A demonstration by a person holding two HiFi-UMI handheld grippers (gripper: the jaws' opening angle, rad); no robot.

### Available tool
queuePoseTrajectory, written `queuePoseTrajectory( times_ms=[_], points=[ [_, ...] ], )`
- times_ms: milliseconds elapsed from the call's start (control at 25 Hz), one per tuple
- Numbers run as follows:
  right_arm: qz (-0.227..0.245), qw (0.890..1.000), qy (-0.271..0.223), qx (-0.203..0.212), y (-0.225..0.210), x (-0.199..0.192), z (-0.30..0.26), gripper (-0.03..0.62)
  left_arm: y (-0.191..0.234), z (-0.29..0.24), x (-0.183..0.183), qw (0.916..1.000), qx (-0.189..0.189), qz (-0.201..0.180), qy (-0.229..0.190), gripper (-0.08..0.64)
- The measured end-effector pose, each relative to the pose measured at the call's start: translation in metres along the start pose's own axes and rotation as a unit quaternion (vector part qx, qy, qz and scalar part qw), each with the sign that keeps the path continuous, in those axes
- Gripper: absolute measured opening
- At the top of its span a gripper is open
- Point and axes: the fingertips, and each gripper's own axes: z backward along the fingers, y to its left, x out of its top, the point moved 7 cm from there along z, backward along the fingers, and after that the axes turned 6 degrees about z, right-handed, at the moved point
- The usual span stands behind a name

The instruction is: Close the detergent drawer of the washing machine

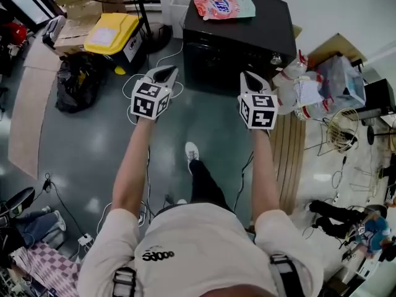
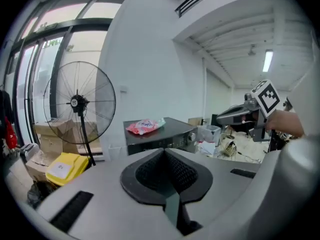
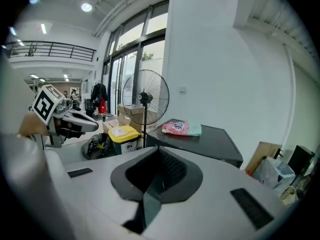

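Observation:
The black washing machine stands ahead of me on the floor, with a pink detergent bag lying on its lid. Its front panel with a knob shows in the left gripper view; I cannot make out a drawer standing out of it. My left gripper is held in the air short of the machine's left front corner, shut and empty. My right gripper hangs level with it short of the right front, also shut with nothing between its jaws. Both point toward the machine, apart from it.
A standing fan and a yellow-lidded bin are left of the machine, with a black bag beside them. Plastic bags and bottles pile up at the machine's right. Wooden planks and cables lie on the floor.

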Motion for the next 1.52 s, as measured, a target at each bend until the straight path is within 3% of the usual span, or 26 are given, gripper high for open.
queuePoseTrajectory(
  times_ms=[360,640,960,1520],
  points=[
    [0.031,0.999,-0.042,0.004,0.043,0.024,0.144,0.006,-0.087,0.132,0.031,0.9954,0.008,-0.051,-0.08,0.018],
    [0.061,0.994,-0.088,0.0,0.093,0.031,0.238,0.006,-0.146,0.222,0.021,0.9862,-0.002,-0.113,-0.121,0.018],
    [0.08,0.986,-0.146,-0.003,0.135,0.037,0.33,0.006,-0.202,0.302,0.005,0.9815,-0.006,-0.122,-0.147,0.018],
    [0.106,0.98,-0.167,0.008,0.178,0.017,0.434,0.006,-0.275,0.4,-0.019,0.9745,0.007,-0.146,-0.171,0.018]
  ],
)
